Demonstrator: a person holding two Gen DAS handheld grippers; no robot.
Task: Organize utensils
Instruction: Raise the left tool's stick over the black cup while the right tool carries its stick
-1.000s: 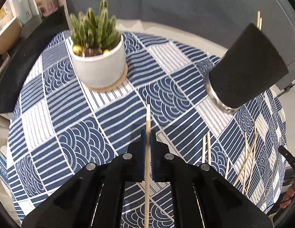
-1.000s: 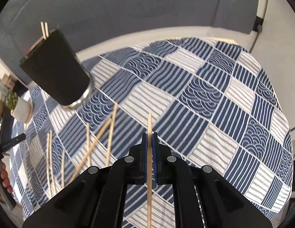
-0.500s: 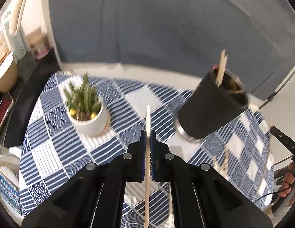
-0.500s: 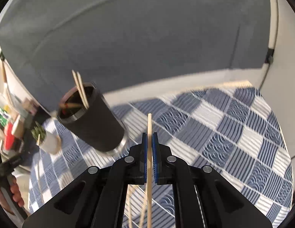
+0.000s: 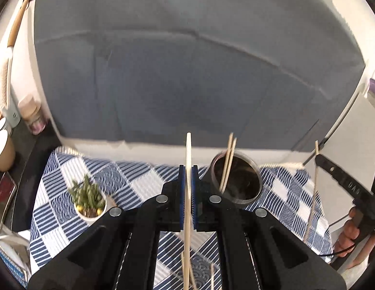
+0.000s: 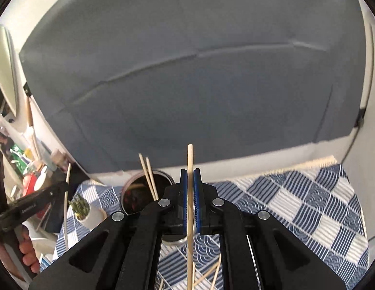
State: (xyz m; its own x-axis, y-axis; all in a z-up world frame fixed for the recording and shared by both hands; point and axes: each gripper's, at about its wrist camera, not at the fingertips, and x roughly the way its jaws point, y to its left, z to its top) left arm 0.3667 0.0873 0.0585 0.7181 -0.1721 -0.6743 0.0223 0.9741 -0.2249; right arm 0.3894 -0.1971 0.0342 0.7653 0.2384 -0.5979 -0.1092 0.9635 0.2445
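Note:
My left gripper (image 5: 187, 169) is shut on a pale wooden chopstick (image 5: 188, 152) that runs up between its blue pads. Just right of it and below stands a dark metal-rimmed cup (image 5: 238, 181) with two chopsticks (image 5: 228, 159) leaning in it. My right gripper (image 6: 190, 172) is shut on another chopstick (image 6: 190, 159). The same cup (image 6: 141, 193) with its two sticks (image 6: 148, 174) sits left of and below these fingers. Both grippers hang above the blue and white patterned tablecloth (image 6: 296, 205). Several loose chopsticks (image 6: 209, 275) lie on the cloth under the right gripper.
A small cactus in a white pot (image 5: 89, 200) stands on the left of the table. A grey sofa back (image 5: 187, 72) rises behind the table. Bottles and a paper cup (image 5: 3, 154) crowd a shelf at the far left. The other gripper and a hand (image 5: 349, 229) show at the right edge.
Both grippers have risen well above the cloth with their chopsticks and tilted up. The cup's open mouth now shows from above; the table looks smaller and lower.

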